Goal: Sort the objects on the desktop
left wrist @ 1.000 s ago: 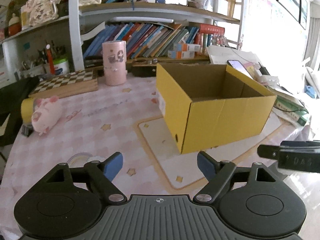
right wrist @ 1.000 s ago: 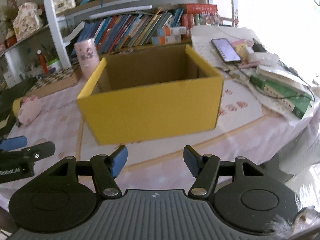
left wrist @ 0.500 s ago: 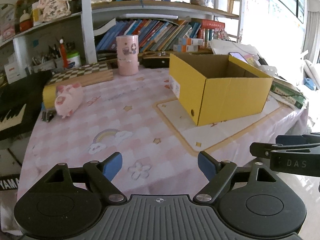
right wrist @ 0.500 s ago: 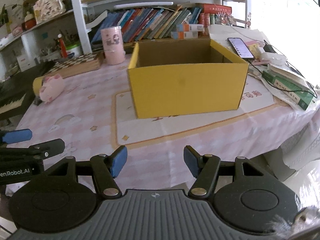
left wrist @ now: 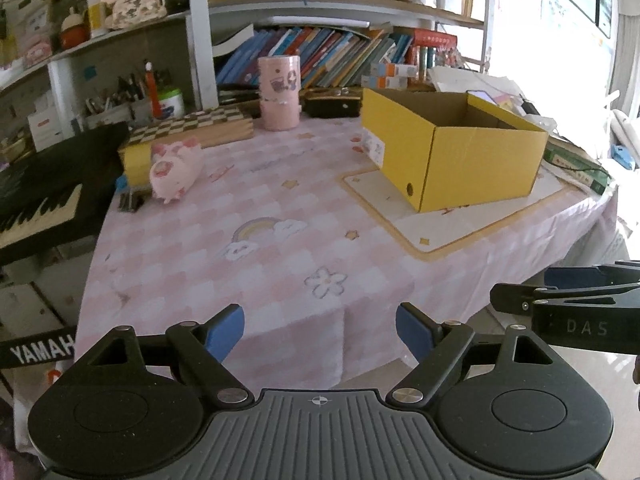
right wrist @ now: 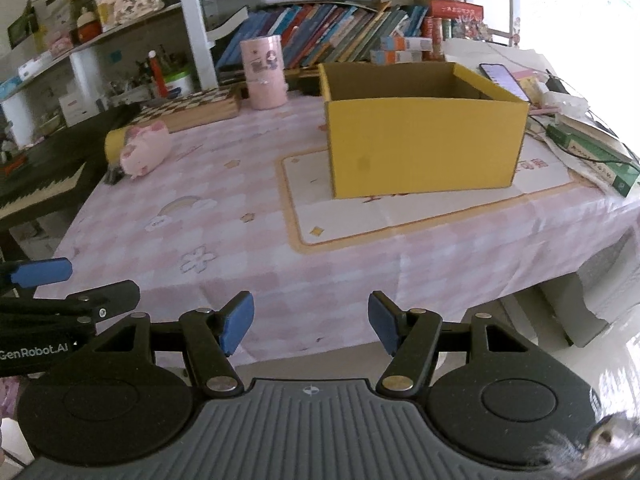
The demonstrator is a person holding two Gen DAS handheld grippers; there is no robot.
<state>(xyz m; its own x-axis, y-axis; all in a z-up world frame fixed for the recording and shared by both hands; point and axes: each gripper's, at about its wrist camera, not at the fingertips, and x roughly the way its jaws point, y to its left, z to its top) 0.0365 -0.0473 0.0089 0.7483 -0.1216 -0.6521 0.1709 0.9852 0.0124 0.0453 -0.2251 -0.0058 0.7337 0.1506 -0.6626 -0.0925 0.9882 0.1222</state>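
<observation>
An open yellow cardboard box (left wrist: 472, 160) (right wrist: 424, 144) stands on a cream mat at the table's right side. A pink pig plush (left wrist: 176, 168) (right wrist: 142, 148) lies at the left edge beside a yellow roll (left wrist: 134, 160). A pink cylindrical holder (left wrist: 279, 92) (right wrist: 264, 74) and a chessboard box (left wrist: 196, 130) (right wrist: 192, 108) sit at the back. My left gripper (left wrist: 320, 332) is open and empty, off the table's near edge. My right gripper (right wrist: 311, 322) is open and empty too, beside it and just off the table's front.
A black keyboard (left wrist: 36, 204) stands left of the table. Green books (right wrist: 592, 156), cables and a phone (right wrist: 500, 76) crowd the right end. Bookshelves (left wrist: 320, 52) rise behind. The pink checked tablecloth (left wrist: 248, 248) hangs over the front edge.
Both grippers have pulled back from the table; the box and the rest look smaller and farther, and the table's front edge has come into view.
</observation>
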